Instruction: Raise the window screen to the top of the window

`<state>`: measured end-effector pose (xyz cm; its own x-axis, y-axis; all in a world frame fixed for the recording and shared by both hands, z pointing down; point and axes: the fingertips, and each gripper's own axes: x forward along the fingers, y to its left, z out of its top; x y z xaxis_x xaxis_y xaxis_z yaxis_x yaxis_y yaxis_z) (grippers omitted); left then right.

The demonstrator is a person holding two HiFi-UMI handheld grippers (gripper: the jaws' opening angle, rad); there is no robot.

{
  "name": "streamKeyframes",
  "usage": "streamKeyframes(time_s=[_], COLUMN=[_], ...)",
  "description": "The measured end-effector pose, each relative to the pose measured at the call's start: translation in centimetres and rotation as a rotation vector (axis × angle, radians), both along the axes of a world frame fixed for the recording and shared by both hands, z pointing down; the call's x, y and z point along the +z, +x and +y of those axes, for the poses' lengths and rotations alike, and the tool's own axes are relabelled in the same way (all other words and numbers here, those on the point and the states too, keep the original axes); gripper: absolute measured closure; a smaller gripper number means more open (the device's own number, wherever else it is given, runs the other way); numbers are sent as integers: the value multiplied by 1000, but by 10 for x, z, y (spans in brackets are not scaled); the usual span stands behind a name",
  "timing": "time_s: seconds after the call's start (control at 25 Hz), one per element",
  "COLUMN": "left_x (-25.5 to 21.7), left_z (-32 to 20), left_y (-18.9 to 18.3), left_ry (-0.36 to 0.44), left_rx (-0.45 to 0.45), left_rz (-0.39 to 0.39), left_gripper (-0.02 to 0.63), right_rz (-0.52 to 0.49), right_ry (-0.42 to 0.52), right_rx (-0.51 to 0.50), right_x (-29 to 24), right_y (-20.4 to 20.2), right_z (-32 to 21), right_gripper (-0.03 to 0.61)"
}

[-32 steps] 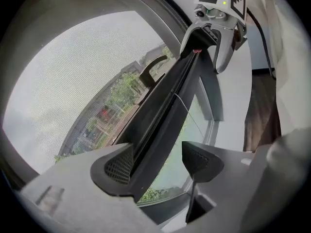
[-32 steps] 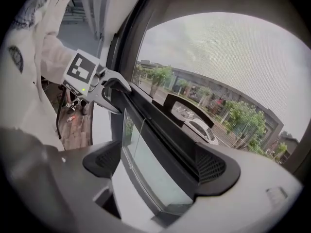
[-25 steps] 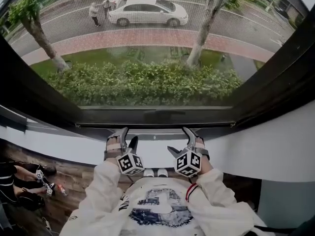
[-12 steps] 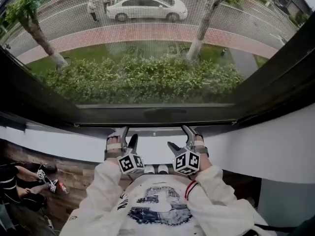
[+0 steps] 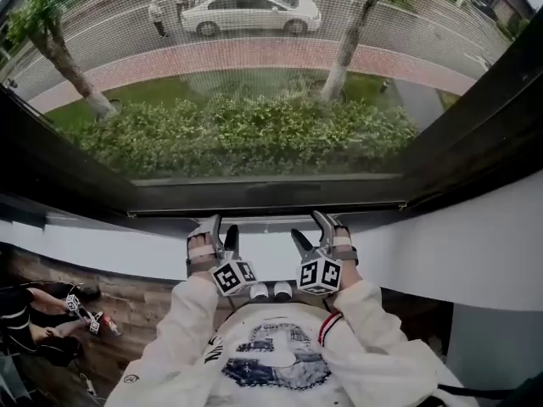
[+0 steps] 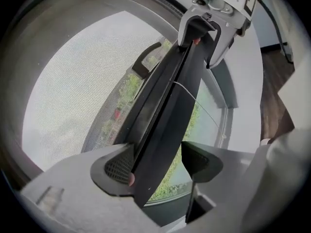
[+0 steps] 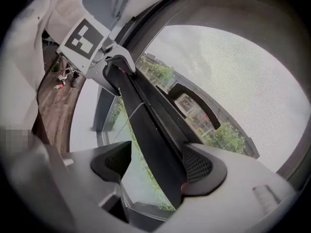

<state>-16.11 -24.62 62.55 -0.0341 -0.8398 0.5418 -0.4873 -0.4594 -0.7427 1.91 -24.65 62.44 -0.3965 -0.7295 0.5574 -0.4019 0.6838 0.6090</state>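
Observation:
The window screen's mesh (image 5: 254, 75) covers the pane, and its black bottom bar (image 5: 271, 197) lies low, just above the white sill (image 5: 102, 248). Both grippers reach up to that bar. My left gripper (image 5: 222, 231) is open. In the left gripper view the bar (image 6: 165, 96) runs between the jaws of the left gripper (image 6: 158, 164), against the left pad and apart from the other. My right gripper (image 5: 309, 227) has just been closing. The bar (image 7: 146, 106) lies between the jaws of the right gripper (image 7: 156, 163), against the right pad, with a gap at the left pad. A curved black handle (image 7: 194, 103) sits on the bar.
The black window frame (image 5: 475, 134) surrounds the screen, with white wall (image 5: 475, 253) below it. Wooden floor (image 5: 127, 320) at lower left holds dark objects and small items (image 5: 85, 316). Outside are a hedge, trees and a parked car.
The right gripper's jaws have narrowed around the bar. Both hands have edged slightly up and inward; the screen's bar stays where it was.

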Motion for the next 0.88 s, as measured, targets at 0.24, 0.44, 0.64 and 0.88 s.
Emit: streamKeyframes(time_s=[0.24, 0.44, 0.64, 0.88], left_x=[3, -2, -1, 5], left_z=[0, -3, -2, 1], left_y=[-2, -5, -4, -3], left_ry=[-13, -19, -22, -41], left_rx=[34, 16, 15, 67], left_rz=[-45, -17, 1, -38], left_gripper=[304, 304, 305, 305], right_rz=[8, 21, 18, -24], right_ry=[8, 1, 2, -52], right_rx=[23, 21, 29, 35], right_x=[-2, 0, 1, 6], right_y=[0, -3, -2, -3], right_z=[-2, -5, -5, 0], right_gripper=[244, 245, 252, 239])
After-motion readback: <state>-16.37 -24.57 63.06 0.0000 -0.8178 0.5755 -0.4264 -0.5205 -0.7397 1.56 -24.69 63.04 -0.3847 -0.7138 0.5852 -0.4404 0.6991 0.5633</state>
